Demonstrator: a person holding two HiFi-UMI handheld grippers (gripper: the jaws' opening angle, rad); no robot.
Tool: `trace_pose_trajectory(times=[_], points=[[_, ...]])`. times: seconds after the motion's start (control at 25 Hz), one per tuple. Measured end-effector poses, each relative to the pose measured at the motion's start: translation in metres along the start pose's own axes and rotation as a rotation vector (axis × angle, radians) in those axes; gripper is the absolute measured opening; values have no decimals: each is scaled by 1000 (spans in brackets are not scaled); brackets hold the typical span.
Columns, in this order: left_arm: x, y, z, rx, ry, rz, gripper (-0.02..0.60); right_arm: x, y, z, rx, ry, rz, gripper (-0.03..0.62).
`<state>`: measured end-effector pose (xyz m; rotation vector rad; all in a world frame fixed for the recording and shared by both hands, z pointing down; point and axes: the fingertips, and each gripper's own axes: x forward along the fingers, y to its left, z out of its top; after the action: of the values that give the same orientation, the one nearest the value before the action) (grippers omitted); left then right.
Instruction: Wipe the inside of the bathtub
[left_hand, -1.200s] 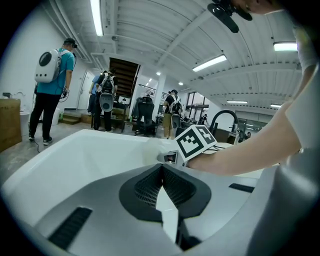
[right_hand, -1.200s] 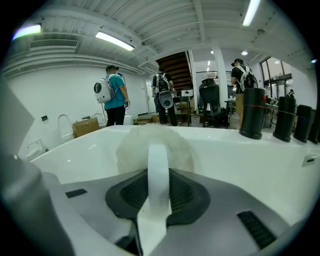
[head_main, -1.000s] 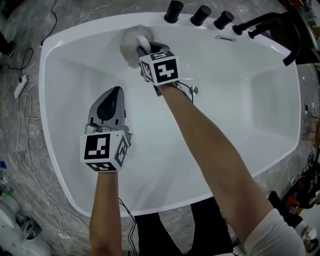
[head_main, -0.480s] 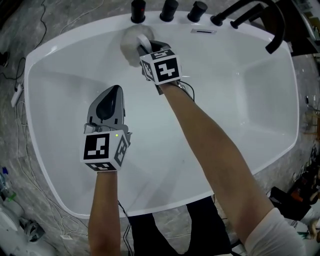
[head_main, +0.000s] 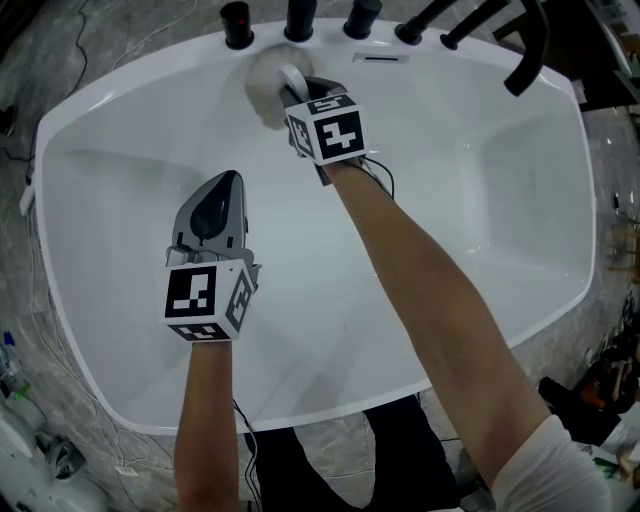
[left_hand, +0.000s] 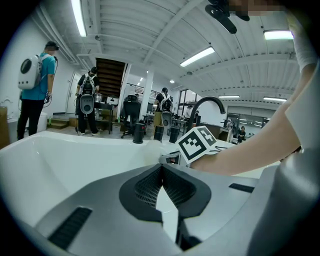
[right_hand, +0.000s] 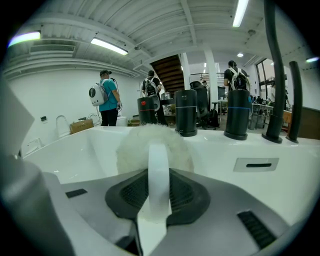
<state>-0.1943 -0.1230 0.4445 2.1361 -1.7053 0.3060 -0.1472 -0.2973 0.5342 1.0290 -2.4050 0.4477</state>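
Two grippers are seen over one white bathtub (head_main: 470, 220), each carrying one cube with square markers. One fluffy white pad (head_main: 268, 85) is counted, and three black knobs (head_main: 300, 15) are lined up on the far rim. In the right gripper view, two black spout pipes (right_hand: 272, 75) are seen to the right of the knobs. One narrow overflow slot (head_main: 380, 58) is set in the far wall just below the rim.

The right gripper (head_main: 290, 90) is reached across to the far wall, below the knobs. Its jaws are closed on the white strap (right_hand: 159, 175) of the pad, which is pressed against the tub wall. The pad is round, pale and woolly, with the smooth strap arched over its back.

The left gripper (head_main: 228, 190) is held over the tub's near left part, well apart from the pad. Its jaws are brought together at the tips, and nothing is gripped between them.

The tub's inside is shown as smooth, glossy and white, with sloped walls. Several persons are seen standing in the hall beyond the tub.
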Motion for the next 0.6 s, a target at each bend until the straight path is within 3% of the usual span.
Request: trace_pose_trajectory(times=[0.6], points=[[53, -95, 9, 34, 3, -46, 12, -48, -104, -18, 35, -16, -43, 95]])
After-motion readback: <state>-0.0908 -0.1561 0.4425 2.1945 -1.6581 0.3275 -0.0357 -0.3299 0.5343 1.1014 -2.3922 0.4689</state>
